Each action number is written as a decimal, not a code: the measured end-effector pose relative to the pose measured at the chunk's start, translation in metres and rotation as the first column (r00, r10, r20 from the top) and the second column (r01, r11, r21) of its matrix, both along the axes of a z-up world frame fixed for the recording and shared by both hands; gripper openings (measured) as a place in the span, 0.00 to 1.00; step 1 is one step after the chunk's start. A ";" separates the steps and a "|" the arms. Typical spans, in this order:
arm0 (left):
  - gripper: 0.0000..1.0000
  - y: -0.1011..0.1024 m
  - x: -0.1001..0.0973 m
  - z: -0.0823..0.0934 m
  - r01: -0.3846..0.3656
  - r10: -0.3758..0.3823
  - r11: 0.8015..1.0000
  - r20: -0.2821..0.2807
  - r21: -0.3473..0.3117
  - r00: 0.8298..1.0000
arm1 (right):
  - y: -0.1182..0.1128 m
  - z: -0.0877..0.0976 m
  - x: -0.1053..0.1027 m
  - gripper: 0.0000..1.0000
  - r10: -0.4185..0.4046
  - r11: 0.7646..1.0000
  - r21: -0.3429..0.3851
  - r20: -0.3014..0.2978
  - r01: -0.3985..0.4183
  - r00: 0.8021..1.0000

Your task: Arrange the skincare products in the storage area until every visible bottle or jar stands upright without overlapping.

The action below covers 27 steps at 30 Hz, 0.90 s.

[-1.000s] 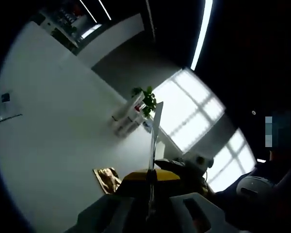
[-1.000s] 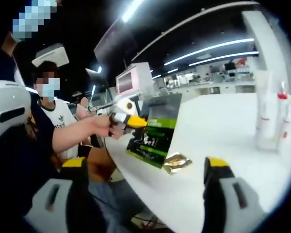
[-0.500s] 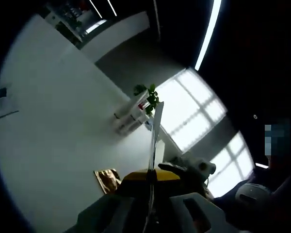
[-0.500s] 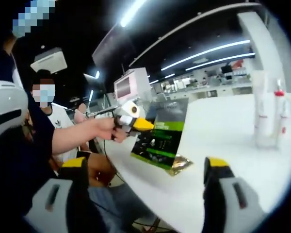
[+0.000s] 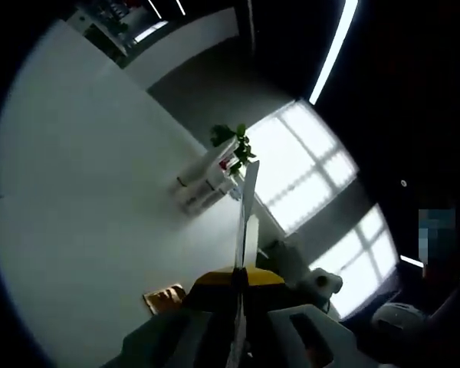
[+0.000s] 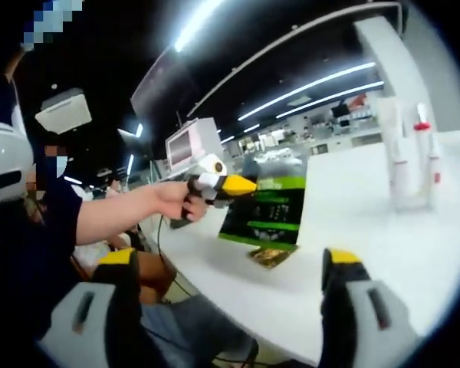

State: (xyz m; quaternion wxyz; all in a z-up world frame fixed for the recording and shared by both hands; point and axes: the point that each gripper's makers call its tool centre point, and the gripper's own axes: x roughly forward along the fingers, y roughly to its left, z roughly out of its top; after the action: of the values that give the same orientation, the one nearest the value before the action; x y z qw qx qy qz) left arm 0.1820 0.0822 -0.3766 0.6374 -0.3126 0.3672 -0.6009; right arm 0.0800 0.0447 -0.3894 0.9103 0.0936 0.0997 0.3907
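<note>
My left gripper (image 5: pixel 238 282) is shut on a thin flat packet (image 5: pixel 247 201), which I see edge-on in the left gripper view. In the right gripper view the same left gripper (image 6: pixel 231 185), held in a person's hand, grips that black and green packet (image 6: pixel 270 216) by its top edge just above the white table (image 6: pixel 353 230). A small gold sachet (image 6: pixel 270 255) lies flat on the table under it, also seen as the gold sachet (image 5: pixel 162 299). Upright white bottles (image 6: pixel 409 157) stand in a clear holder farther off; the bottles (image 5: pixel 207 178). My right gripper (image 6: pixel 228 264) is open, with nothing between its jaws.
A green plant (image 5: pixel 234 143) stands behind the bottles near bright windows. A seated person (image 6: pixel 50 230) is at the table's left edge in the right gripper view. A monitor (image 6: pixel 192 142) stands behind the left gripper. The white table (image 5: pixel 84 176) stretches wide around the bottles.
Both views have shifted with the hands. The left gripper keeps its hold on the packet, which now hangs lower and closer over the gold sachet. The right gripper stays open.
</note>
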 end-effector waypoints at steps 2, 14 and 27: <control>0.00 -0.002 0.003 0.000 0.008 -0.008 1.000 -0.004 0.004 1.000 | -0.002 0.004 0.002 0.99 -0.017 1.000 -0.013 0.022 0.017 1.000; 0.00 -0.007 0.017 0.003 0.037 -0.037 0.998 -0.006 0.042 0.999 | -0.029 -0.007 0.015 1.00 -0.140 0.981 -0.136 0.010 0.140 0.990; 0.00 -0.018 0.043 -0.008 0.045 -0.043 0.997 -0.035 0.056 0.998 | -0.033 -0.015 0.014 0.99 -0.151 0.973 -0.176 -0.014 0.146 0.988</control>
State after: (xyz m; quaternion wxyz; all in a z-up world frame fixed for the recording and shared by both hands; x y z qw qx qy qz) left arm 0.2246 0.0639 -0.3851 0.6263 -0.2963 0.4019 -0.5987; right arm 0.0938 0.0121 -0.4043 0.9402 0.0260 0.1389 0.3100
